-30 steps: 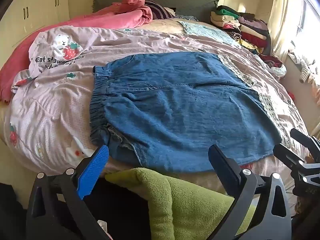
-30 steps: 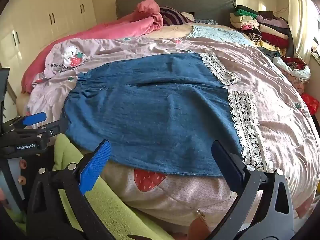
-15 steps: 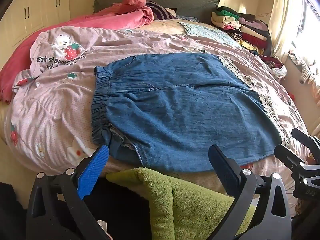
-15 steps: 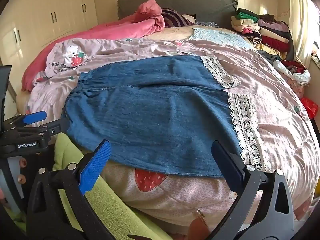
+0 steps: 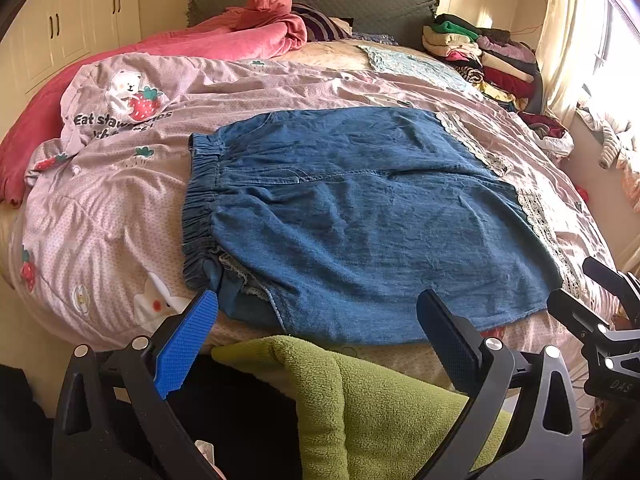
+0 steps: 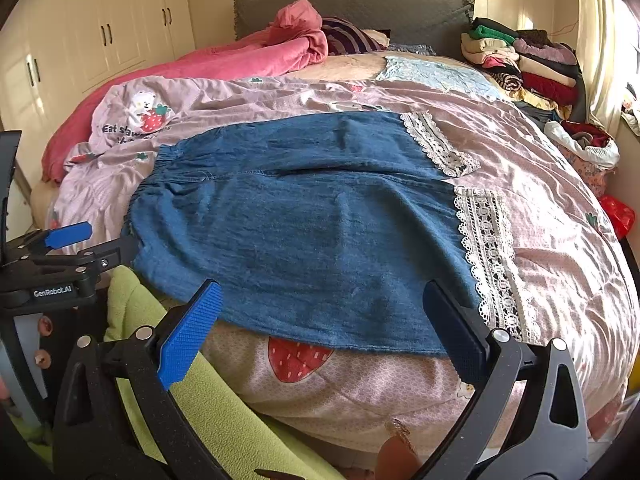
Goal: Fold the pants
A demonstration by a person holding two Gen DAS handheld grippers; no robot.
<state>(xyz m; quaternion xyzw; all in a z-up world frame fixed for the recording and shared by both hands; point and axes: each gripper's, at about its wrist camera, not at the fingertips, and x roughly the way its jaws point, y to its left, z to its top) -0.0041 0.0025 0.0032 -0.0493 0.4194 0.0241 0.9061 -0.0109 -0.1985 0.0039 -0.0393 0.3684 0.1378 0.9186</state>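
Observation:
Blue denim pants with white lace hems lie flat across the bed, elastic waistband at the left, legs pointing right. The near leg's edge hangs close to the bed's front edge. My left gripper is open, held just before the near edge below the waistband end. My right gripper is open too, low in front of the near leg's edge toward the lace hem. Neither touches the fabric. Each gripper shows at the side of the other's view.
A pink strawberry-print duvet covers the bed. A red blanket is bunched at the headboard. Stacked folded clothes sit at the far right. A green fleece garment on the person is right below the grippers.
Both grippers have drifted slightly back and up from the bed; the pants lie as before. Jaws stayed open.

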